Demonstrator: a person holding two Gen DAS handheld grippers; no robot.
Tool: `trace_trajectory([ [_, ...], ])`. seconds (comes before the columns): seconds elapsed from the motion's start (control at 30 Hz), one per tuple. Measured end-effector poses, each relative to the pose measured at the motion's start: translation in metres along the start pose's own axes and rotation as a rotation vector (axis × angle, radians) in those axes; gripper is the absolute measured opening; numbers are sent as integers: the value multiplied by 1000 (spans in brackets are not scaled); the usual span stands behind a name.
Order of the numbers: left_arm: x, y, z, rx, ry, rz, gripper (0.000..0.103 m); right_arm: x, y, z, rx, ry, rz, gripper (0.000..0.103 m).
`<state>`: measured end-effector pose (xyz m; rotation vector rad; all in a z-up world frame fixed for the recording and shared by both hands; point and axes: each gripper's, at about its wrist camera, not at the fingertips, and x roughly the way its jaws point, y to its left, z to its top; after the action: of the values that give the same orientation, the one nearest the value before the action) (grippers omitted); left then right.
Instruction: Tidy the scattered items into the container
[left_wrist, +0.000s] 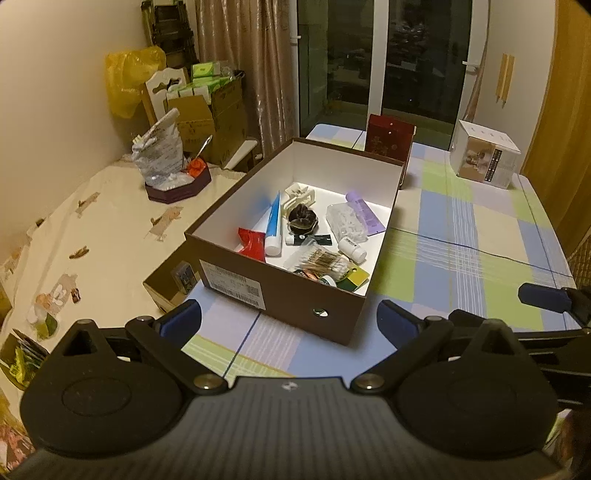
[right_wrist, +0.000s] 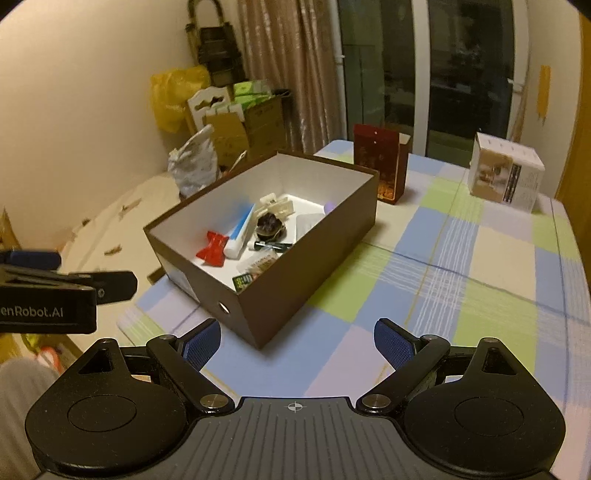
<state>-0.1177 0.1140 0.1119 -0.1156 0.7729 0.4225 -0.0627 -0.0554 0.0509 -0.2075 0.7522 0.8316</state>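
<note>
A brown box (left_wrist: 280, 291) with a white inside stands on the checked tablecloth. In it lie a blue-and-white tube (left_wrist: 274, 225), a red packet (left_wrist: 253, 242), a dark scrunchie (left_wrist: 302, 221), a purple tube (left_wrist: 364, 212), a white bottle (left_wrist: 352, 249) and cotton swabs (left_wrist: 321, 260). My left gripper (left_wrist: 289, 321) hovers open before the box's near corner, holding nothing. In the right wrist view, my right gripper (right_wrist: 297, 347) is also open and empty, just short of the same box (right_wrist: 288, 280). The left gripper (right_wrist: 66, 284) shows at that view's left edge.
A dark red gift box (left_wrist: 388, 138) stands behind the brown box and a white carton (left_wrist: 484, 155) at the far right corner. A small cardboard box (left_wrist: 170, 284) lies against the brown box's left side. A filled bag on a dark tray (left_wrist: 162, 162) sits on the cream cloth.
</note>
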Motion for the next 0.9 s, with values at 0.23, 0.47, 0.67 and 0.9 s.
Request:
trace_trajectory([
  [0.23, -12, -9, -4, 73, -23, 24, 100, -8, 1, -4, -1, 5, -25, 95],
  [0.47, -20, -8, -9, 67, -23, 17, 100, -17, 5, -6, -15, 3, -38, 95],
  [0.67, -25, -11, -14, 82, -17, 5, 100, -20, 6, -9, -22, 10, -52, 95],
  [0.9, -26, -14, -18, 88, -15, -5, 100, -23, 3, -13, -21, 15, -64, 95],
])
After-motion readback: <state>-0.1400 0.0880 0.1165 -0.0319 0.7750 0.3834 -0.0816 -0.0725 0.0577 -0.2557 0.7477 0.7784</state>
